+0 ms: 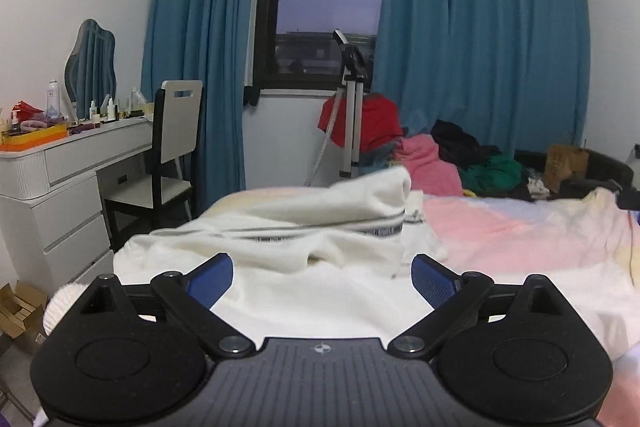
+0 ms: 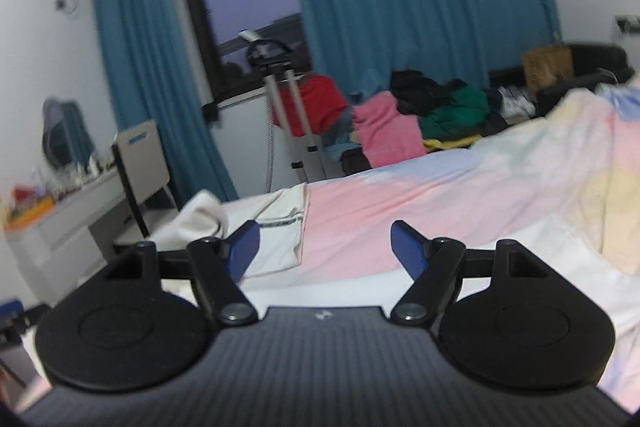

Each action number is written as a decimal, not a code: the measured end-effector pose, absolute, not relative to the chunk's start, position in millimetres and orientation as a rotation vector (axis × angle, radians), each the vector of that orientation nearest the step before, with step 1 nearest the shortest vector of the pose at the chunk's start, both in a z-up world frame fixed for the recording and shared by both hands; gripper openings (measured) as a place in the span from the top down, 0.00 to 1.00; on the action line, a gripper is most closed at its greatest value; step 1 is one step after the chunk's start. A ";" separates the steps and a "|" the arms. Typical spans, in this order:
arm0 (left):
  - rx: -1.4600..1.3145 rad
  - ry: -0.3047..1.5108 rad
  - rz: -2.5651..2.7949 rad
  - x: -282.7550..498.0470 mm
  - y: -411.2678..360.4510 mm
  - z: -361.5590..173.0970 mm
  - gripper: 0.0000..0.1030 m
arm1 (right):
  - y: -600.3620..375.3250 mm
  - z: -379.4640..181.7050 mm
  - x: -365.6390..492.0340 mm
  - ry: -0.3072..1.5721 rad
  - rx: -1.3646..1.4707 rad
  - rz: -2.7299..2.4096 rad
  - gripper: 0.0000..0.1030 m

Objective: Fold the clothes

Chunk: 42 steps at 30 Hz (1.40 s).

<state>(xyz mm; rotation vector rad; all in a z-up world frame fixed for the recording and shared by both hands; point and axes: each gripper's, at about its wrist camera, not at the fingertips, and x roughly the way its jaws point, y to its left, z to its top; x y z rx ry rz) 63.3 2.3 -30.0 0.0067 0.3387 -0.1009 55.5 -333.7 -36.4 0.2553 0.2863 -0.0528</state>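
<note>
A white knitted garment [image 1: 304,227] is seen crumpled on the pastel bedspread [image 1: 500,235], near the bed's left edge, with a grey-striped hem [image 1: 328,225] raised in a fold. It is judged soft, light and limp, likely to sag and bunch when lifted; a hold is best taken at the hem or a corner. The left gripper [image 1: 322,277] is held just over it, jaws spread wide and empty. The right gripper [image 2: 325,247] is likewise spread, gripping nothing. A pile of clothes [image 1: 460,155] is heaped beyond.

White garment [image 1: 304,223] with grey stripe, pastel pink-yellow-blue bedsheet [image 1: 520,231], teal curtains [image 1: 480,39].
</note>
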 end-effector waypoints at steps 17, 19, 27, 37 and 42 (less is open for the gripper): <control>0.001 0.437 -0.142 85.4 -16.5 -87.5 0.09 | -293.9 -59.1 46.8 0.312 0.158 -0.163 0.28; 0.048 0.478 -0.196 112.7 -36.1 -93.0 0.10 | -299.7 -63.2 50.2 0.326 0.183 -0.171 0.28; 0.153 0.517 -0.291 228.6 -125.1 -121.9 0.17 | -328.6 -95.7 76.1 0.409 0.314 -0.213 0.28; 0.293 0.639 -0.312 367.4 -216.6 -179.3 0.43 | -368.7 -144.1 133.2 0.496 0.483 -0.280 0.28; 0.313 0.615 -0.283 395.7 -238.1 -183.5 0.89 | -388.9 -167.0 148.2 0.567 0.575 -0.333 0.28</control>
